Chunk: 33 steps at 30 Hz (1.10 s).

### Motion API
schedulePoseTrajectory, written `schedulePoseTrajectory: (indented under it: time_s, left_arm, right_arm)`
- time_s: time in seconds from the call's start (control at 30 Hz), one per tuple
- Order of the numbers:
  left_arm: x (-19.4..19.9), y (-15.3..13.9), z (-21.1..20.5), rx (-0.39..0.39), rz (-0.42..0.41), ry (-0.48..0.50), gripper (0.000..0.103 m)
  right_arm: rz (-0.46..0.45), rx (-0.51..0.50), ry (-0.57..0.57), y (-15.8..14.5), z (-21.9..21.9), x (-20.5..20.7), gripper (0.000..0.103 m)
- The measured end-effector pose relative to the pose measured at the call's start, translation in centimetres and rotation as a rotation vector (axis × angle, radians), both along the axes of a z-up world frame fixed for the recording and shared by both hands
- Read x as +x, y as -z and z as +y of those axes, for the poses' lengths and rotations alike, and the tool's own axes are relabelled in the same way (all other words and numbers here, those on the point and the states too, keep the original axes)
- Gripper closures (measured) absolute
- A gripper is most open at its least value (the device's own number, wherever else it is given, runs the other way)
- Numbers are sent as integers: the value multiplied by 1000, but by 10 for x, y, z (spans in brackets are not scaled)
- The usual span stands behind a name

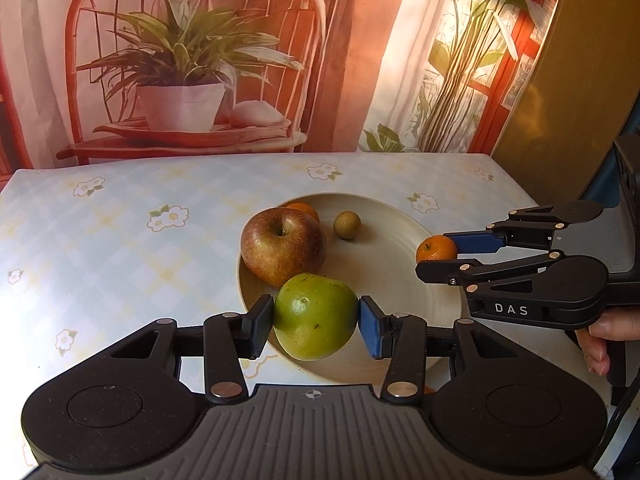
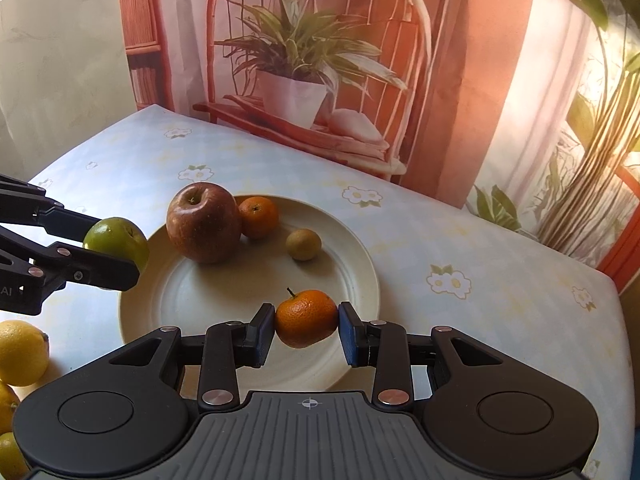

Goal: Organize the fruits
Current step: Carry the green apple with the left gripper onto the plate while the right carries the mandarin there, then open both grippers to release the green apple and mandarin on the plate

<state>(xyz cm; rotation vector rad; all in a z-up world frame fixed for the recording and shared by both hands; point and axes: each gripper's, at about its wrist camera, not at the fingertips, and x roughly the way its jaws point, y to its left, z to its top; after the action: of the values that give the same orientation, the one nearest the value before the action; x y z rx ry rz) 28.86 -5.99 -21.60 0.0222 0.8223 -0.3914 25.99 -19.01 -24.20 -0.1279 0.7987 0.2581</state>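
Left gripper (image 1: pixel 316 322) pinching a green apple (image 1: pixel 315 316) over the near rim of the cream plate (image 1: pixel 400 280), right gripper (image 2: pixel 306 326) squeezing a tangerine (image 2: pixel 306 317) above the plate's front edge, red apple (image 2: pixel 204 222), second tangerine (image 2: pixel 259 216) and small brownish-green fruit (image 2: pixel 303 244) sitting on the plate, lemon (image 2: pixel 20 352) lying on the floral tablecloth (image 2: pixel 460 240) beside it.

Your right tongs (image 2: pixel 306 326) clamped a mandarin (image 2: pixel 306 317) over the plate (image 2: pixel 248 292)'s near rim, while your left tongs (image 2: pixel 114 256) gripped a green apple (image 2: pixel 117 242). A red apple (image 2: pixel 204 222) sat on the plate.
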Motion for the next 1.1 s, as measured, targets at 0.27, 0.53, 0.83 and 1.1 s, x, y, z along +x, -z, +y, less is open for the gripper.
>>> schedulePoseTrajectory:
  time_s: [0.27, 0.53, 0.83, 1.1]
  left_arm:
    - [18, 19, -9, 34, 46, 14, 55]
    - [25, 28, -8, 50, 43, 13, 54]
    - [25, 30, -10, 59, 35, 29, 54]
    - [25, 27, -6, 27, 42, 0, 53]
  right_arm:
    - [11, 1, -21, 16, 2, 26, 72]
    - [21, -26, -6, 27, 6, 52, 72]
    - [14, -61, -10, 29, 9, 66, 71]
    - [8, -66, -1, 26, 9, 62, 65]
